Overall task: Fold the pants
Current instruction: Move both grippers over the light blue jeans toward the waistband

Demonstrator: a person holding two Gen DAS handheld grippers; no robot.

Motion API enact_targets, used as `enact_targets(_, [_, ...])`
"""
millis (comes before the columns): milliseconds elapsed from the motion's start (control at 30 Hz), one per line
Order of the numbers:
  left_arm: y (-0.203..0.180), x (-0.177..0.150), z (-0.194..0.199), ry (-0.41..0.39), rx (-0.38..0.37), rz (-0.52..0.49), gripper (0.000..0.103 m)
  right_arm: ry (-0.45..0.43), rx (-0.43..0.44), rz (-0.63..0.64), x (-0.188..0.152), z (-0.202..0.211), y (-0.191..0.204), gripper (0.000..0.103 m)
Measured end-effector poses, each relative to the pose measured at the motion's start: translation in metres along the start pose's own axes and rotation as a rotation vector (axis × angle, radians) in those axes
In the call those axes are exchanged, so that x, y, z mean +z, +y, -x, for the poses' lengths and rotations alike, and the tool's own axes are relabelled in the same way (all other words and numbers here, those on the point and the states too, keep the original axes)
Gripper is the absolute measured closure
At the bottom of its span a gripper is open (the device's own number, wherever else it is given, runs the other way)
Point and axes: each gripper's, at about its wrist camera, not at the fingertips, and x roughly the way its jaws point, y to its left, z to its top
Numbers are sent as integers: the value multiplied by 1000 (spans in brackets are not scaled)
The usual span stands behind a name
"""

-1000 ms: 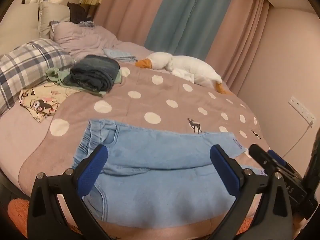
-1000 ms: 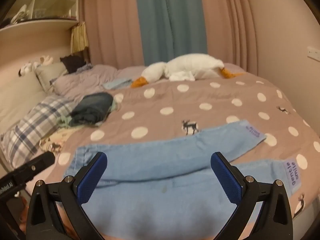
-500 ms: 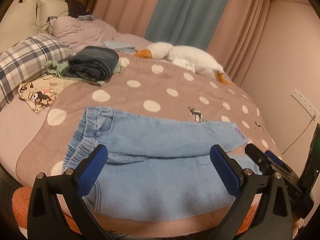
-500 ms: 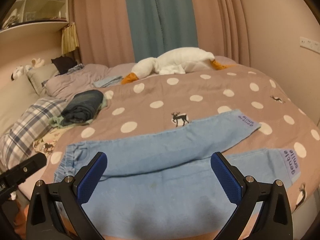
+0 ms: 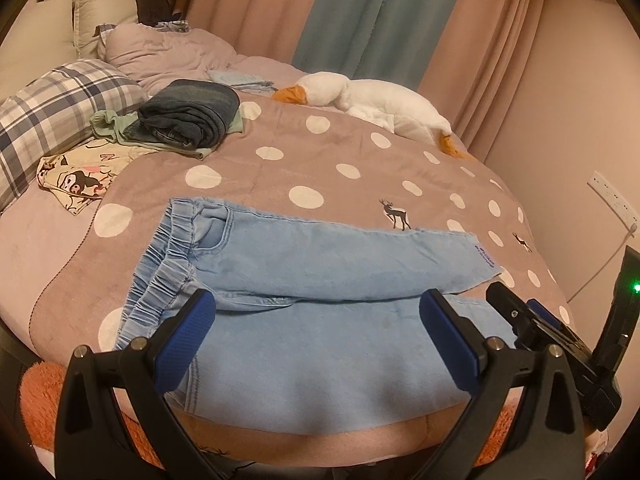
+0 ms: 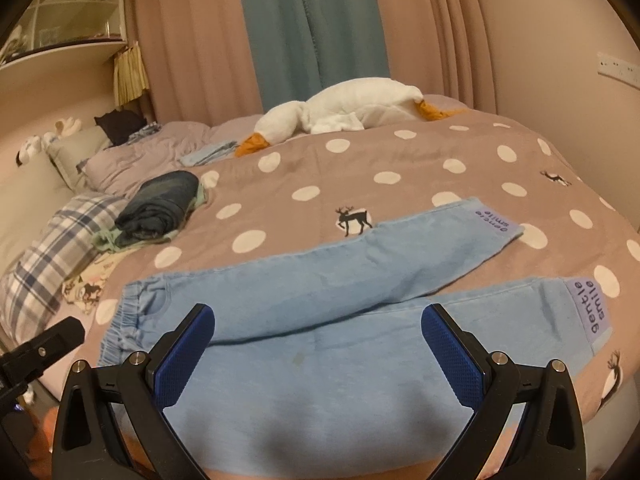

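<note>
Pillow: a checked pillow (image 5: 60,108) lies at the far left of the bed (image 5: 280,152).
Dark pile: folded dark jeans (image 5: 188,118) sit on a green cloth (image 5: 106,124), just beside the pillow.
Left tool: the left tool (image 5: 316,322) is wide open and holds nothing. It hangs over the near side of the pants, near the waist end.
Pants: the light blue pants (image 5: 320,264) lie flat on the spotted blanket (image 5: 352,152), at the near edge of the bed. The stretchy waist is on the left. The two legs run to the right, the far leg a bit apart from the near leg at the ends. Each leg end has a purple tag (image 6: 588,312).
Right tool: the right tool (image 6: 316,330) is wide open too and holds nothing. It hangs over the near leg.
Goose: a white toy goose (image 6: 344,116) lies at the far side of the bed, well apart from the pants.
</note>
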Motion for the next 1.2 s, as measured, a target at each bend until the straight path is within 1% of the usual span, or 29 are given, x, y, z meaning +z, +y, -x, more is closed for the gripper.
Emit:
enact_targets(167, [0,-1,0,4,2,-4,1,1,-7,-5,-1,-2,-3,0])
enact_targets(433, [6,-1,0,1,17,21,1,12,1,5,-3,-7,-4,0])
enact_targets(867, [9,-1,-6,27,14,29,1,24,-9,-11,-5,-12,-8,0])
enact_targets(1200, [14,-3,-8,38,20,36,1,30,-5,0,-7,-13,-5,0])
